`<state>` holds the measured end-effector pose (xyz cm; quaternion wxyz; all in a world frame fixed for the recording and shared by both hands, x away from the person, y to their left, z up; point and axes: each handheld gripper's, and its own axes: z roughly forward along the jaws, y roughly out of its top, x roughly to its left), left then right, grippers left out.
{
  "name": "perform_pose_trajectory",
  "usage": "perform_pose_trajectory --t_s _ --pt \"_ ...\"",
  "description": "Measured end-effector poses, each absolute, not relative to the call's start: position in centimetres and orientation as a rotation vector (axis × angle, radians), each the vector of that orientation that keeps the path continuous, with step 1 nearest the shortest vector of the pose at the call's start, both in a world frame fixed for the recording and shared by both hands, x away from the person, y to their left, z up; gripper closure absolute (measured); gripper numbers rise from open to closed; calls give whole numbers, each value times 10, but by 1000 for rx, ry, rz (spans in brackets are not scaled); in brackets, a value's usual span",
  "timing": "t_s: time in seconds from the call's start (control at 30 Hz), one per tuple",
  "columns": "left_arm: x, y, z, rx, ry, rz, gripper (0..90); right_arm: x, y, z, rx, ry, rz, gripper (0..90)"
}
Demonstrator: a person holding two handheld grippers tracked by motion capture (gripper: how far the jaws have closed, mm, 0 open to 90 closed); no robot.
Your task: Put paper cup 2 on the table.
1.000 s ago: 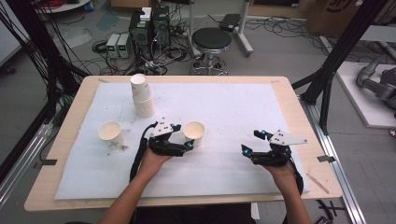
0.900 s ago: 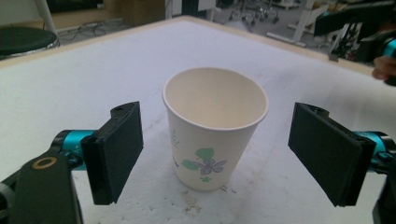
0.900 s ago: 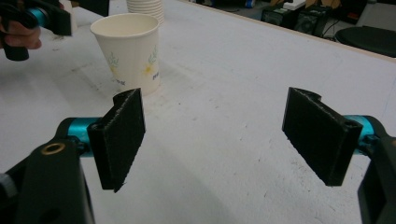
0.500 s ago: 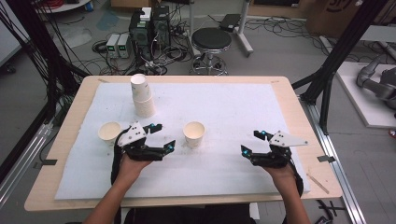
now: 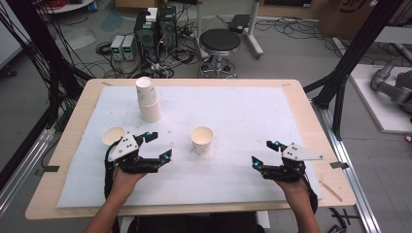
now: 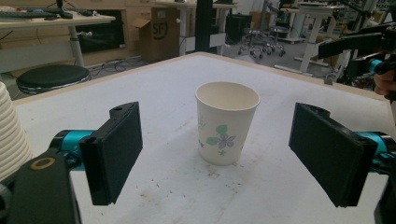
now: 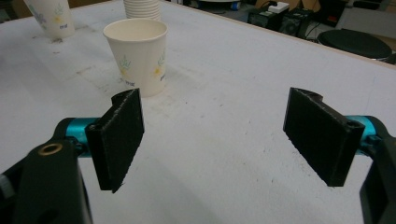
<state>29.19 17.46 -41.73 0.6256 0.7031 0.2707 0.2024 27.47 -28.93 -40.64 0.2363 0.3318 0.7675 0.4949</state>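
Item 1, left gripper (image 5: 159, 146): sitting low over the white mat (image 5: 243, 111) at the table's (image 5: 311, 121) front left, jaws standing wide apart and holding nothing. In the left gripper view its gripper (image 6: 219, 154) is facing the centre paper cup, which is showing between the two black pads but farther off, clear of both.

Item 2, centre paper cup (image 5: 202, 139) (image 6: 227, 122): standing upright and open-mouthed on the mat, a flower print on its side, to the right of the left gripper and apart from it. It is also appearing in the right gripper view (image 7: 136, 55), ahead and to the left of the pads.

Item 3, second paper cup (image 5: 113, 135): standing upright just behind the left gripper's grey plate; appearing at the top left of the right gripper view (image 7: 50, 16).

Item 4, stack of paper cups (image 5: 147, 99): standing upright toward the mat's back left, well behind the left gripper.

Item 5, right gripper (image 5: 265, 153) (image 7: 212, 140): resting at the front right of the mat, jaws spread wide, gripping nothing, well apart from every cup.
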Motion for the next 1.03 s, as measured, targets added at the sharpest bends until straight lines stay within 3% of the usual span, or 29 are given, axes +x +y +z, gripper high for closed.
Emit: perform_pose_trajectory --t_s 1.03 --pt "292 174 -420 1603 631 466 184 275 -293 -410 914 2081 1361 209"
